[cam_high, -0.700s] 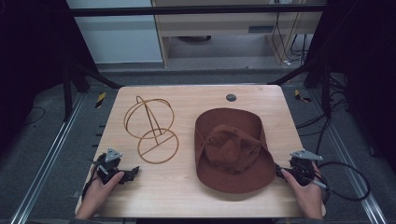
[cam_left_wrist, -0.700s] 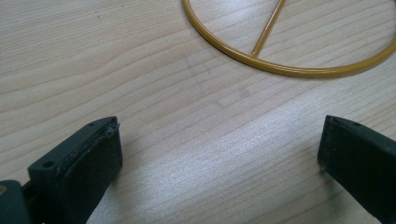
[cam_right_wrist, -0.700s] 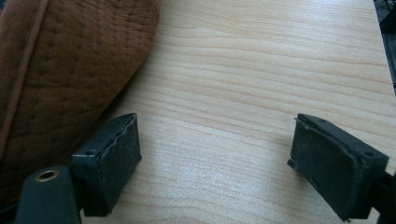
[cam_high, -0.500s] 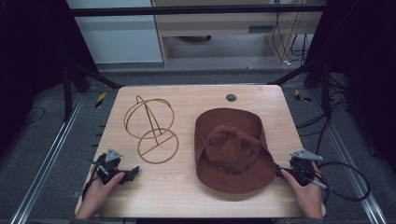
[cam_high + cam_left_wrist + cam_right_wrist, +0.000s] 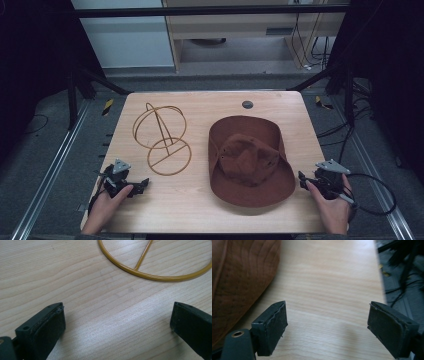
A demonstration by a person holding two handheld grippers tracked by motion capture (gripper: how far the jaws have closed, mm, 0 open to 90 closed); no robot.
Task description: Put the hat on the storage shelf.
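- This is looking like a lab recording bay: a bare wooden table (image 5: 200,210) is sitting inside a dark metal frame (image 5: 210,10).
- Beyond the table, cables (image 5: 312,47) are hanging beneath a pale workbench (image 5: 240,25).
- Beside the table, floor rails (image 5: 47,185) are running over grey carpet.

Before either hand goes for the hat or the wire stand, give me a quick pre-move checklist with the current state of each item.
1. Left tongs open, nothing between the jaws: ok.
2. Right tongs open, only bare table between the jaws: ok.
3. Brown hat lying free on the table, touched by neither tongs: ok.
4. Wire hat stand upright on its ring base, apart from the hat: ok.
5. Path from the right tongs to the hat brim unobstructed: ok.
6. Whether the stand would stay put when the hat is set on it: cannot tell.
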